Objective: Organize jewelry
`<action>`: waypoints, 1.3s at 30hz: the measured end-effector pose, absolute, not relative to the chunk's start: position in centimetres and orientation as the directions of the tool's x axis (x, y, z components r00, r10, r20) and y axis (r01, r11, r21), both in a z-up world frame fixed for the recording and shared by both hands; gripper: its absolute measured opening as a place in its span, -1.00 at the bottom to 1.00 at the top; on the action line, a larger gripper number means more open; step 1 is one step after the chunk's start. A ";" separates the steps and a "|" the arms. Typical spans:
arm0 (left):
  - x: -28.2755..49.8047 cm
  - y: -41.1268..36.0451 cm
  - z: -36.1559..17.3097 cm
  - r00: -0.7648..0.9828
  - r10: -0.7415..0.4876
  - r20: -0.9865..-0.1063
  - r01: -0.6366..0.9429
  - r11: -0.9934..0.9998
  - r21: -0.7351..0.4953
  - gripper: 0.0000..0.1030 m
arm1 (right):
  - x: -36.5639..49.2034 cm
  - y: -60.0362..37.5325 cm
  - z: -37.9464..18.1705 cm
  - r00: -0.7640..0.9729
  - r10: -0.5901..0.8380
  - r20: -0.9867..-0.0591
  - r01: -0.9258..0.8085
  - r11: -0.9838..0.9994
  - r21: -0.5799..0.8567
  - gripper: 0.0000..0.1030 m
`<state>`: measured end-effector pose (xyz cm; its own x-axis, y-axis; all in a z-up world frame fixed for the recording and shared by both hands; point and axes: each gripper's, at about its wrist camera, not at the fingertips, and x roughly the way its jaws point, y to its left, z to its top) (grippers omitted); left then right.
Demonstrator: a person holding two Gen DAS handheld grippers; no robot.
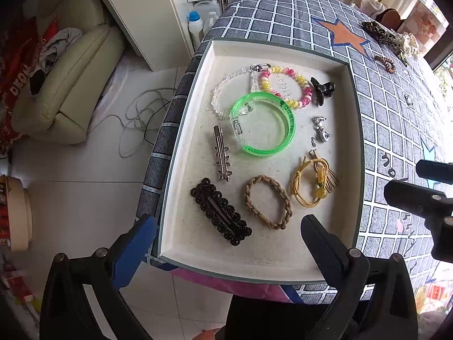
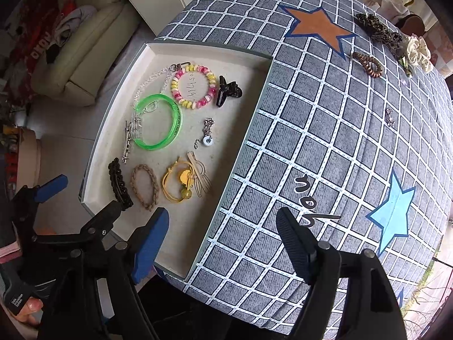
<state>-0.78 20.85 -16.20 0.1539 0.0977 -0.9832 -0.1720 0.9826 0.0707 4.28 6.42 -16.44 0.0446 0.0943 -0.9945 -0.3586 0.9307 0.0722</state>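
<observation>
Grey checked tablecloth [image 2: 325, 130], white lettering "you" [image 2: 310, 201]

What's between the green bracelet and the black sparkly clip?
The silver star clip lies between the green bracelet and the black sparkly clip, seen best from the left wrist view.

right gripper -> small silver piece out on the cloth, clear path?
Probably yes. The right gripper is open with nothing between its fingers, above bare tablecloth. The silver piece lies alone farther out on the cloth, nothing touching it or lying between.
</observation>
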 end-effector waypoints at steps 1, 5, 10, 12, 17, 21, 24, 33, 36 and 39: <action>-0.8 20.9 -15.7 0.161 0.094 -0.982 -0.170 0.983 0.066 1.00 | 4.3 6.5 -16.1 0.052 0.092 -0.994 -0.363 0.930 0.067 0.57; -0.8 20.9 -13.6 0.192 0.061 -0.980 -0.168 0.985 0.028 1.00 | 4.3 6.9 -14.2 0.088 0.089 -0.992 -0.383 0.923 0.049 0.59; -0.9 20.7 -10.7 0.242 0.067 -0.968 -0.148 0.988 0.031 1.00 | 4.0 7.3 -11.5 0.154 0.099 -0.983 -0.396 0.918 0.030 0.63; -0.9 20.5 -9.7 0.254 0.077 -0.964 -0.145 0.989 0.041 1.00 | 4.1 7.3 -10.5 0.177 0.105 -0.979 -0.399 0.917 0.027 0.64; -1.1 20.3 -7.5 0.286 0.097 -0.953 -0.146 0.988 0.056 1.00 | 3.9 7.5 -8.1 0.221 0.112 -0.969 -0.411 0.911 0.012 0.99; -1.1 20.5 -6.0 0.297 0.103 -0.949 -0.152 0.987 0.060 1.00 | 3.7 7.3 -6.3 0.272 0.107 -0.956 -0.404 0.915 -0.013 0.99; -1.1 20.5 -5.1 0.306 0.111 -0.945 -0.162 0.985 0.064 1.00 | 3.5 7.2 -5.2 0.295 0.096 -0.951 -0.405 0.914 -0.034 0.99; -0.9 20.9 -2.7 0.327 0.120 -0.937 -0.181 0.982 0.062 1.00 | 3.3 7.2 -2.7 0.358 0.067 -0.931 -0.409 0.908 -0.091 0.99; -0.8 20.6 -2.1 0.333 0.126 -0.934 -0.183 0.981 0.067 1.00 | 3.4 7.1 -2.2 0.367 0.068 -0.928 -0.406 0.909 -0.094 0.99; -0.7 20.4 -1.8 0.335 0.135 -0.932 -0.180 0.981 0.077 1.00 | 3.6 7.0 -2.0 0.373 0.065 -0.925 -0.401 0.911 -0.098 0.99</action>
